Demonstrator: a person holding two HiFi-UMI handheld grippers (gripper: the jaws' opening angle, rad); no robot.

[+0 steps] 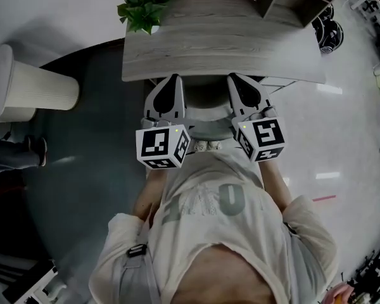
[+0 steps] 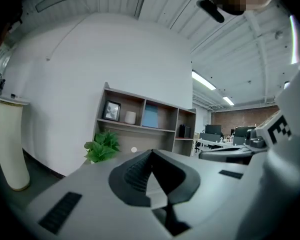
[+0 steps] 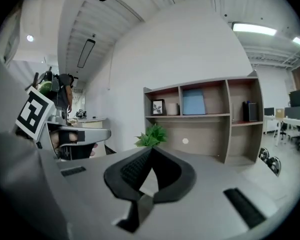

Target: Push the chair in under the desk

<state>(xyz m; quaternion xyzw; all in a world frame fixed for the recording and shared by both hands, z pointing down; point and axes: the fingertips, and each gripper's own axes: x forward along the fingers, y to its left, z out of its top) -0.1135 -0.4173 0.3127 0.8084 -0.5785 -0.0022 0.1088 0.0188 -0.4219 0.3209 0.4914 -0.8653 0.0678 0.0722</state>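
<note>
The grey wood desk (image 1: pixel 221 56) stands straight ahead of me in the head view. The chair (image 1: pixel 206 101) shows only as a grey curved part below the desk's near edge, between my two grippers; the rest is hidden under the desk. My left gripper (image 1: pixel 172 78) and right gripper (image 1: pixel 234 77) are held side by side, level, pointing at the desk edge. Both are shut with nothing between the jaws. The left gripper (image 2: pixel 151 152) and the right gripper (image 3: pixel 151 149) each look over the desk top, tips pressed together.
A potted green plant (image 1: pixel 142 5) (image 2: pixel 102 146) (image 3: pixel 151 134) sits on the desk's far left corner, before a wooden shelf unit (image 2: pixel 145 116) (image 3: pixel 205 109). A cream cylindrical stand (image 1: pixel 31 87) is left of the desk. Dark round objects (image 1: pixel 328 33) lie on the floor at right.
</note>
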